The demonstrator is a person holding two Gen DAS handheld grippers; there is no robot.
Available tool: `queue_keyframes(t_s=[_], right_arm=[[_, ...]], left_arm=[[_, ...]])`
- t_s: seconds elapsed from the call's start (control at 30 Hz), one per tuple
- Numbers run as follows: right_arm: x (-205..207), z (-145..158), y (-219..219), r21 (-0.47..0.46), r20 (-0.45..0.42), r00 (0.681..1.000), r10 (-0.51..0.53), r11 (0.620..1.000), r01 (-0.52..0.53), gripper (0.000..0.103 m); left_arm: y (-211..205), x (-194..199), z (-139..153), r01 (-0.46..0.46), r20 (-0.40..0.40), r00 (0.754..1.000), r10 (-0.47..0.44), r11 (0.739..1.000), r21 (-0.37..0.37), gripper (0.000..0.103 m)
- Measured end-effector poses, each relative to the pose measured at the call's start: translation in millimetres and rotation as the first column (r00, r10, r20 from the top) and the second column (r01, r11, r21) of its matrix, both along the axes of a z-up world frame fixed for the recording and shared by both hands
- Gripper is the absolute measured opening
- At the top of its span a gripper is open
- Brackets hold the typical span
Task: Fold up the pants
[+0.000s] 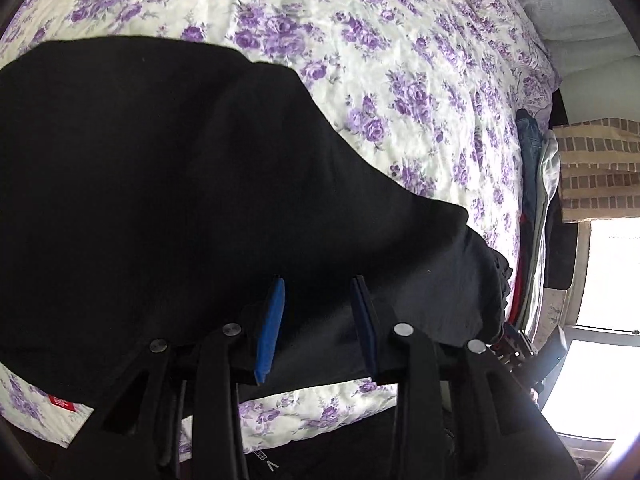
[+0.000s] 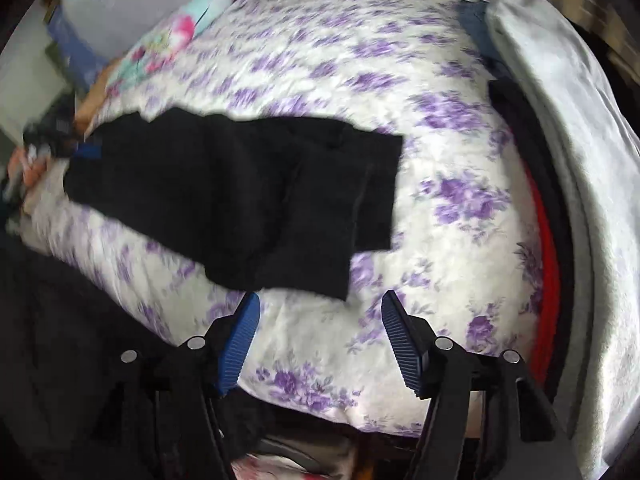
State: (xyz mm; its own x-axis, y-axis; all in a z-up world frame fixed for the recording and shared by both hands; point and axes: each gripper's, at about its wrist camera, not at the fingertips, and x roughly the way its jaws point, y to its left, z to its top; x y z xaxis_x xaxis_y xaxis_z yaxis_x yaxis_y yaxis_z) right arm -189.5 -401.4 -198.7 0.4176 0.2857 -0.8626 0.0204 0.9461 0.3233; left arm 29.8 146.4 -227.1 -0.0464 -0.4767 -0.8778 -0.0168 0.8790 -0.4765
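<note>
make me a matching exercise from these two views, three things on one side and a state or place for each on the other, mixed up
Things:
1. left gripper
2. right gripper
3. black pants

States or places:
a. lying on the flowered bedspread
b. open above bare bedspread, holding nothing
c. fingers over dark cloth at the pants' edge

Pairs: 1-c, 2-b, 3-a

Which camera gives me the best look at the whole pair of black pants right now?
The right wrist view: the black pants lie almost entirely in frame on the floral bedspread, though blurred. The left wrist view shows only a close dark expanse of them.
</note>
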Motion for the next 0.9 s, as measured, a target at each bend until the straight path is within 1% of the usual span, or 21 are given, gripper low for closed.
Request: queue_keyframes(t_s=[0.03, 0.07, 0.1, 0.17, 0.2, 0.23, 0.33, 0.43, 0.53, 0.57, 0.63, 0.67, 0.73, 0.77, 0.83, 0.87, 0.9], right_arm=[[8, 2, -11, 0.042, 0.009, 0.999, -0.053, 0.998, 0.052, 0.064], [16, 3, -16, 0.073, 0.013, 0.997, -0.072, 0.995, 0.071, 0.062], [26, 3, -16, 0.074, 0.025, 0.998, -0.059, 0.996, 0.057, 0.058], [45, 2, -6, 0.035, 0.028, 0.999, 0.025, 0.999, -0.026, 0.041], [54, -1, 1, 0.022, 0.021, 0.997, 0.074, 0.997, -0.075, 0.038], [62, -4, 7, 0.006, 0.012, 0.994, 0.110, 0.994, -0.110, 0.036], [77, -15, 15, -0.029, -0.010, 0.984, 0.180, 0.983, -0.181, 0.037], [85, -25, 15, -0.017, -0.051, 0.970, 0.237, 0.971, -0.238, 0.038], [86, -19, 19, -0.013, -0.065, 0.950, 0.307, 0.951, -0.308, 0.021], [86, -11, 21, -0.020, -0.057, 0.940, 0.336, 0.941, -0.338, 0.019], [85, 7, 19, -0.048, -0.036, 0.926, 0.377, 0.925, -0.378, 0.017], [88, 17, 12, -0.060, -0.018, 0.928, 0.371, 0.926, -0.372, 0.017], [95, 28, -8, -0.066, 0.009, 0.946, 0.323, 0.944, -0.322, 0.017], [98, 27, -16, -0.058, 0.001, 0.952, 0.306, 0.951, -0.305, 0.017], [104, 11, -18, -0.064, -0.043, 0.951, 0.306, 0.949, -0.308, 0.019], [107, -2, -15, -0.074, -0.081, 0.951, 0.299, 0.949, -0.305, 0.025], [109, -17, -12, -0.105, -0.125, 0.948, 0.293, 0.946, -0.306, 0.028]], left_arm=[[-4, -1, -4, 0.005, -0.013, 1.000, -0.005, 1.000, 0.005, 0.034], [-8, -4, -10, 0.011, -0.028, 1.000, -0.010, 1.000, 0.014, 0.034], [-12, -6, -13, 0.014, -0.038, 0.999, -0.013, 1.000, 0.020, 0.034], [-16, -8, -18, 0.011, -0.048, 0.999, -0.009, 1.000, 0.025, 0.035], [-16, -10, -19, 0.006, -0.052, 0.999, -0.004, 1.000, 0.026, 0.035], [-17, -12, -20, 0.001, -0.051, 0.999, 0.001, 1.000, 0.025, 0.035], [-16, -18, -18, -0.012, -0.042, 0.999, 0.013, 1.000, 0.025, 0.037], [-14, -23, -15, -0.036, -0.037, 0.999, 0.037, 0.999, 0.028, 0.037], [-11, -28, -16, -0.069, -0.036, 0.997, 0.070, 0.997, 0.034, 0.038], [-9, -30, -17, -0.081, -0.037, 0.996, 0.083, 0.996, 0.035, 0.038], [-7, -32, -17, -0.102, -0.037, 0.994, 0.104, 0.994, 0.034, 0.038], [-6, -34, -17, -0.111, -0.034, 0.993, 0.112, 0.993, 0.035, 0.038], [-6, -35, -16, -0.126, -0.027, 0.992, 0.127, 0.992, 0.033, 0.038], [-5, -37, -15, -0.131, -0.022, 0.991, 0.132, 0.991, 0.031, 0.038], [-4, -39, -13, -0.137, -0.015, 0.990, 0.137, 0.990, 0.033, 0.039], [-4, -40, -14, -0.140, -0.015, 0.990, 0.141, 0.989, 0.038, 0.039], [-3, -41, -14, -0.142, -0.014, 0.990, 0.143, 0.989, 0.041, 0.039]])
